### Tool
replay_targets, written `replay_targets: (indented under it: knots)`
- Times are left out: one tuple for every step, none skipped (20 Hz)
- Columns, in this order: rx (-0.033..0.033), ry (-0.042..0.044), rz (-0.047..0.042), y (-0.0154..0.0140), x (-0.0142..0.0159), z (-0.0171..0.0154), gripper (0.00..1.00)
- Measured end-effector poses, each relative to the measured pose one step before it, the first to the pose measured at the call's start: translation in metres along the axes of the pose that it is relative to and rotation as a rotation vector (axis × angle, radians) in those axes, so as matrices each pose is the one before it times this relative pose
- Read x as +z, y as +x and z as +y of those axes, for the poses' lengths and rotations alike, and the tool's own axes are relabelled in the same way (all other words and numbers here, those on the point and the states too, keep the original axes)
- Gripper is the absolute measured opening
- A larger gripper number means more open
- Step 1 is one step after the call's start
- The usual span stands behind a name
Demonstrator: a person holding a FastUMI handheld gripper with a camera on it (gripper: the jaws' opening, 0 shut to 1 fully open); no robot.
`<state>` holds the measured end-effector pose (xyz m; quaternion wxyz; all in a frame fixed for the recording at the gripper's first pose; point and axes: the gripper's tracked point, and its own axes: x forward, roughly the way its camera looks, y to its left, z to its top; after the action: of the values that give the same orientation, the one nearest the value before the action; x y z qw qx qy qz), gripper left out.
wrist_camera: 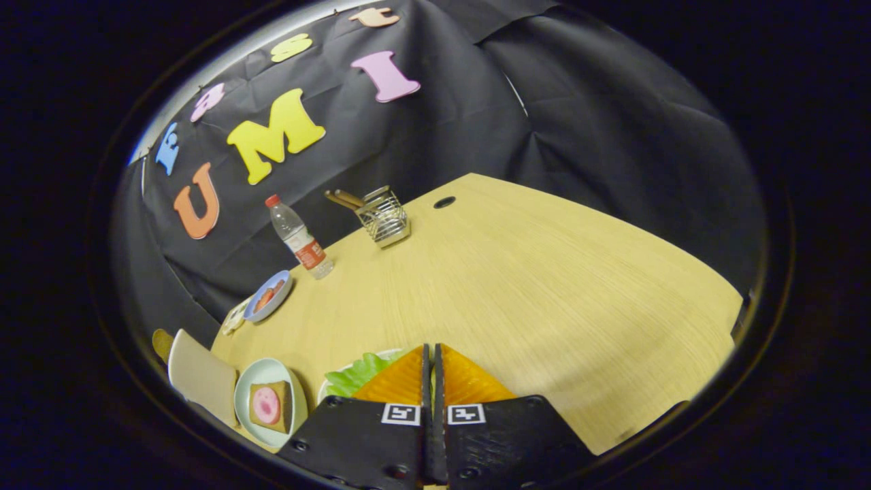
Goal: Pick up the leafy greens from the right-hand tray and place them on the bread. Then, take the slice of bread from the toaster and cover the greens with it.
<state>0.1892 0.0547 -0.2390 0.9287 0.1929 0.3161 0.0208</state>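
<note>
The gripper [433, 354] hangs above a pale wood-grain table [544, 286], its two ribbed, wedge-shaped fingers [398, 381] pressed flat together with only a thin seam between them and nothing clamped in it. At about ten o'clock from the fingertips, half hidden behind the left finger, the leafy greens [357, 374] lie crinkled and frilly on a round white tray [325, 389] whose rim just peeks out. Farther out at nine o'clock sits a pale, glossy round plate [269, 401] holding a square slice of bread [270, 406] with a brown crust and a round pink slice of something on top. Beyond that plate, at the table's edge, stands a smooth cream boxy toaster [199, 376]; whether bread sits in it cannot be told. Toward eleven o'clock lie a small blue dish [269, 296] with reddish pieces, then a clear plastic bottle [299, 237] with a red cap and red label. Near twelve o'clock stands a wire-mesh holder [383, 216] with wooden handles poking out, and a dark round hole [444, 202] in the tabletop.
</note>
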Motion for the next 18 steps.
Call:
replay_targets:
  knots:
    - [0.00922,-0.01647,-0.00673,-0.00352,0.00076,0.00272,0.0]
    - [0.011,-0.01118,-0.00957,-0.00388,0.00304,0.00376,0.0]
    - [0.00854,-0.00948,-0.00757,-0.00446,0.00269,0.00412,0.0]
    - [0.01173,-0.00502,-0.00848,-0.00483,0.00354,0.00554,0.0]
    - [0.01188,-0.00293,-0.01075,-0.00425,0.00481,0.00585,0.0]
    - [0.01051,-0.00202,-0.00911,-0.00498,0.00357,0.00471,0.0]
    - [0.01074,-0.00193,-0.00809,-0.00517,0.00398,0.00619,0.0]
    - [0.01123,0.00031,-0.00786,-0.00362,0.00312,0.00781,0.0]
    - [0.01127,-0.0005,-0.00675,-0.00528,0.00348,0.00673,0.0]
    - [0.00999,-0.00513,-0.00756,-0.00367,0.00294,0.00678,0.0]
    - [0.00402,-0.01053,-0.00585,-0.00317,0.00252,0.00518,0.0]
    - [0.00299,-0.00931,-0.00645,-0.0026,0.00281,0.00515,0.0]
    - [0.00132,-0.00886,-0.00755,-0.00258,0.00296,0.00497,0.0]
    - [0.00071,-0.00722,-0.00992,-0.00277,0.00272,0.00568,0.0]
    - [0.00142,-0.00634,-0.01163,-0.00398,0.00397,0.00532,0.0]
    - [0.00329,-0.00522,-0.01054,-0.00334,0.00319,0.00634,0.0]
    - [0.00465,-0.00541,-0.00955,-0.00357,0.00355,0.00723,0.0]
    - [0.00459,-0.00618,-0.01,-0.00387,0.00331,0.00791,0.0]
